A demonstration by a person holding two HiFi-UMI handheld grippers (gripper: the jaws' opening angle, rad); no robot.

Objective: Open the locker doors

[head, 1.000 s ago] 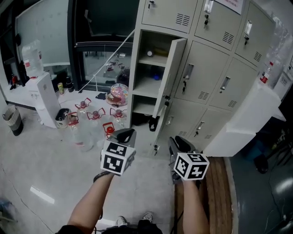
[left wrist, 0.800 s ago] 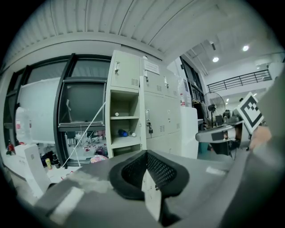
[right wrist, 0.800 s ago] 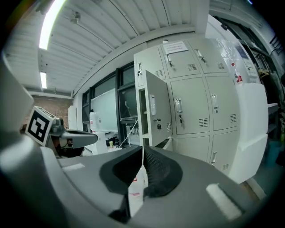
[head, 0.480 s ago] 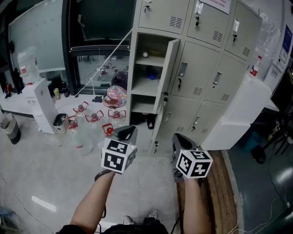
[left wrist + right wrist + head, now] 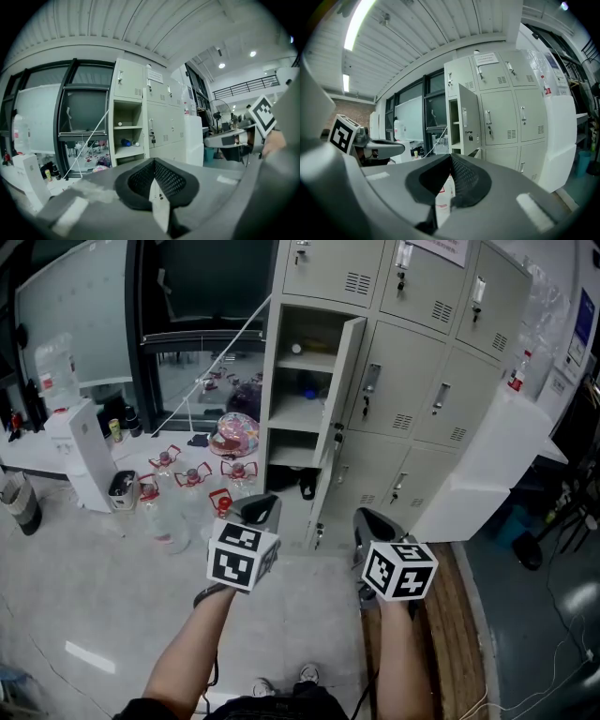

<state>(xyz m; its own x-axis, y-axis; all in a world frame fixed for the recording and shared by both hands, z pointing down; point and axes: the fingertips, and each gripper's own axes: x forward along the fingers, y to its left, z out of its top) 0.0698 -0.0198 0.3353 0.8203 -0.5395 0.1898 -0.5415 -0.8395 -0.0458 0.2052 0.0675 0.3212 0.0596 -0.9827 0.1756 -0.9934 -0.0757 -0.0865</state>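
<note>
**Beige door hangs open, both grippers back off**

Beige steel fills the top of the head view. The locker bank (image 5: 412, 381) has one open door (image 5: 344, 390) in the left column, swung out towards us, with bare shelves (image 5: 302, 362) showing behind it. The bay underneath looks open as well, though from this angle I can't swear to it.

And here's the change: a second ago the lockers loomed larger and the grippers sat closer to that door. Now the whole bank sits further off and the person has drawn both tools back, clear of any handle.

The left gripper (image 5: 261, 508) has its jaws pressed together with nothing in them, and it points at the open bay from a distance. The right gripper (image 5: 368, 521) has snapped shut over the past second and is also empty, its pads meeting cleanly in its own view.

So that door reads as done and released. The rest of the job waits to the right. The neighbouring door (image 5: 398, 381) and the others in the middle and right columns are closed, latches hanging untouched.

My call is that this is a reset between doors. The next handle needs jaws that are parted, so the right gripper will have to open again before it goes in.

Water bottles (image 5: 192, 479) clutter the floor (image 5: 94, 587) to the left, well away from the grippers.
</note>
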